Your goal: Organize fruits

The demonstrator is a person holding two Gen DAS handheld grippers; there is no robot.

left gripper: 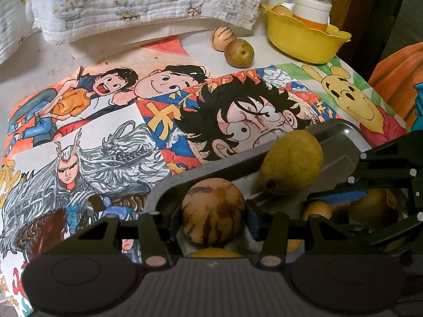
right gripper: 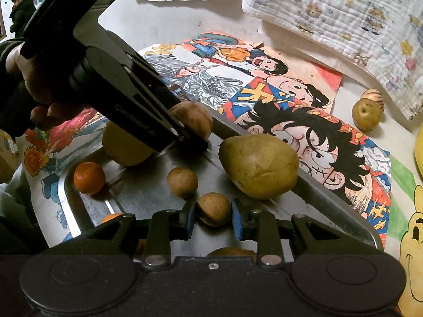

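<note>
Striped fruit [left gripper: 212, 211] pinched between left jaws; small brown fruit [right gripper: 213, 209] (tray-bound) clamped by right jaws.

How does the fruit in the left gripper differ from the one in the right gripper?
The striped fruit in the left gripper is large, tan with dark streaks. The small brown fruit in the right gripper is plain, matte and far smaller, so those jaws sit much closer together. Both are round, gripped over the metal tray.
</note>
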